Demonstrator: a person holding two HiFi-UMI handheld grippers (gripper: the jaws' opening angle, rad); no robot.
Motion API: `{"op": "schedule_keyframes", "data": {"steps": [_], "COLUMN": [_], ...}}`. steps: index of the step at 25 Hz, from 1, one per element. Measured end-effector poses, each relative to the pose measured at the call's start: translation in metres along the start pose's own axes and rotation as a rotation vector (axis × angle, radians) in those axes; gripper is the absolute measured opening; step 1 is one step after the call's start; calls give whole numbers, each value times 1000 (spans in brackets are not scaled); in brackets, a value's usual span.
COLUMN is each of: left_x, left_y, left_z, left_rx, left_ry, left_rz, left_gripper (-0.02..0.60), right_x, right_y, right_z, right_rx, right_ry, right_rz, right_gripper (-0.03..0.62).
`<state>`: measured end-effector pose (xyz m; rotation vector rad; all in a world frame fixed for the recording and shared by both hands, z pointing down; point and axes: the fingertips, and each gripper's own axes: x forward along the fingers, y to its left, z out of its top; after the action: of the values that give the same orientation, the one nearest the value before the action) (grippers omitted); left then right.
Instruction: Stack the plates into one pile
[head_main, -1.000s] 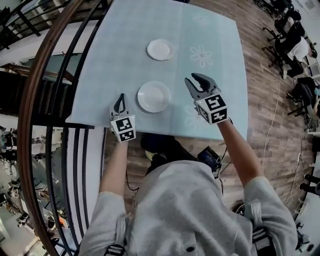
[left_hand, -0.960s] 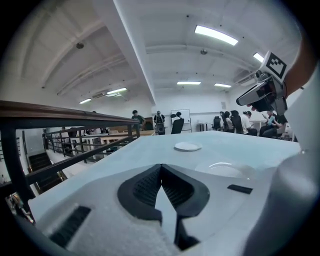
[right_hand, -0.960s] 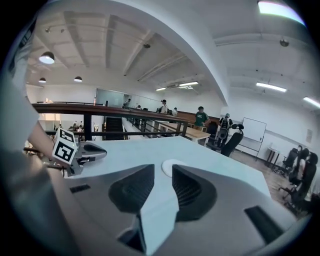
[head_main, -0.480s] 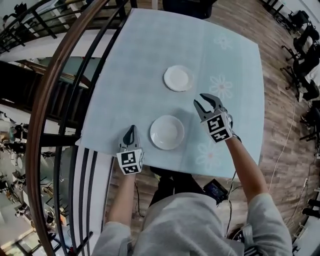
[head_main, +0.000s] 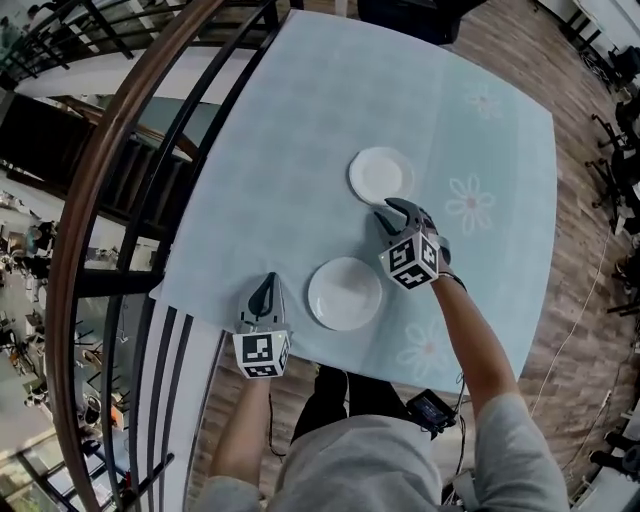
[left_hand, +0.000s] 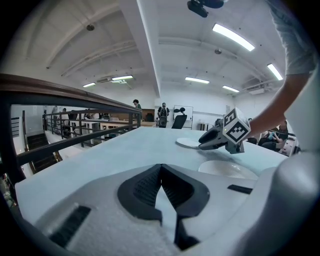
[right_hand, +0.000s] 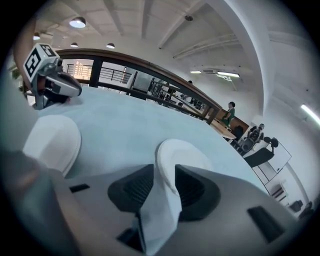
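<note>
Two white plates lie apart on the pale blue tablecloth (head_main: 280, 150). The far plate (head_main: 380, 175) (right_hand: 185, 152) (left_hand: 187, 142) sits toward the middle. The near plate (head_main: 344, 293) (right_hand: 52, 142) (left_hand: 227, 169) is close to the front edge. My right gripper (head_main: 397, 212) (right_hand: 164, 182) (left_hand: 202, 145) is low at the far plate's near rim. Its jaws are opening, with that rim between them and not pinched. My left gripper (head_main: 265, 293) (left_hand: 161, 170) (right_hand: 75, 90) rests left of the near plate, shut on nothing.
A curved wooden handrail with black bars (head_main: 110, 200) runs along the table's left side, with a drop beyond it. The table's front edge is just behind both grippers. Wooden floor and office chairs (head_main: 620, 160) lie to the right.
My right gripper has moved forward and down from beside the near plate to the far plate's rim, rolling as it went. The left gripper has barely moved.
</note>
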<state>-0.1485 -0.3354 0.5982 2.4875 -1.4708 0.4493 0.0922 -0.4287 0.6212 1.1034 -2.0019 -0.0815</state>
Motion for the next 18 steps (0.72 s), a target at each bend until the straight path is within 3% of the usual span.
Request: {"op": "schedule_keyframes", "data": {"steps": [4, 10, 18], "left_x": [-2, -3, -4], "left_y": [2, 1, 1], "left_z": [1, 2, 1], "left_rx": [-11, -18, -20], "left_ry": [-18, -32, -41], "left_rz": [-6, -15, -17], "left_gripper": [18, 18, 18], "right_x": [22, 26, 27], "right_y": [-5, -7, 1], "right_z": [4, 4, 6], "right_rx": [24, 177, 47], "right_ry": [11, 23, 94], "right_rz": [31, 131, 103], "right_gripper": [121, 86, 44]}}
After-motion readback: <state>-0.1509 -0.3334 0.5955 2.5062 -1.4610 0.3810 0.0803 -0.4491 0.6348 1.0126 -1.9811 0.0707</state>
